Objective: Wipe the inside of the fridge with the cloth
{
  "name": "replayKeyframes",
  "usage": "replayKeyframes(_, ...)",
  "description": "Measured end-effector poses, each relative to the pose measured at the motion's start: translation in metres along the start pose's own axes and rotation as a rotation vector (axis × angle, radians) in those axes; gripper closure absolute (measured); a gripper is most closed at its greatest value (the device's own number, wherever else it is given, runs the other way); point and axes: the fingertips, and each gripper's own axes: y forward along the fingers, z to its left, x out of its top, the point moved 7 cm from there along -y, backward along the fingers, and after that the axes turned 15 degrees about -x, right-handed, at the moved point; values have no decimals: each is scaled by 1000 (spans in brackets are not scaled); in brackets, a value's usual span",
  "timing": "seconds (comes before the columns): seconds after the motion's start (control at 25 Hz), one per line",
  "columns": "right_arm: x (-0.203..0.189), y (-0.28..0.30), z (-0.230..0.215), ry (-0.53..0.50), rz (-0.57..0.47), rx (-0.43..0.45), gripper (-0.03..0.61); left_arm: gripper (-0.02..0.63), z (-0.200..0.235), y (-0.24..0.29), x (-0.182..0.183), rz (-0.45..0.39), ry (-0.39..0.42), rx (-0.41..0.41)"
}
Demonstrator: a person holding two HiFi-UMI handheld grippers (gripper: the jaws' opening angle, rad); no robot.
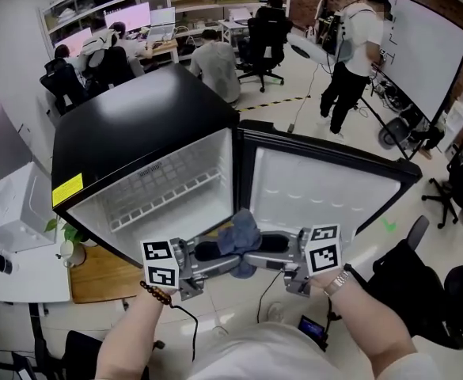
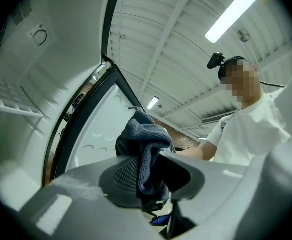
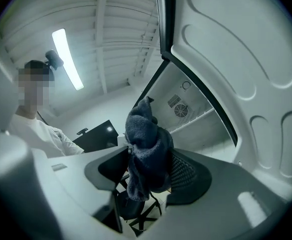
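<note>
The black fridge stands open, with a white inside and a wire shelf; its door swings out to the right. In front of the opening my two grippers point at each other, level. The grey-blue cloth bunches between them. My left gripper is shut on the cloth, which stands up from its jaws. My right gripper is open, and the same cloth hangs between its wide jaws, resting against one pad.
A white box and a wooden board sit left of the fridge. A black office chair stands at the right. A phone lies on the floor below my right hand. People work at desks behind the fridge.
</note>
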Motion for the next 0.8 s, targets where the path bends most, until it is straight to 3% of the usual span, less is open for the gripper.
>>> replayKeyframes(0.32, 1, -17, -3, -83, -37, -132, 428, 498, 11, 10, 0, 82, 46, 47)
replayKeyframes(0.52, 7, -26, -4, -183, -85, -278, 445, 447, 23, 13, 1, 101, 100, 135)
replayKeyframes(0.8, 22, -35, 1, -290, -164, -436, 449, 391, 36, 8, 3, 61, 132, 235)
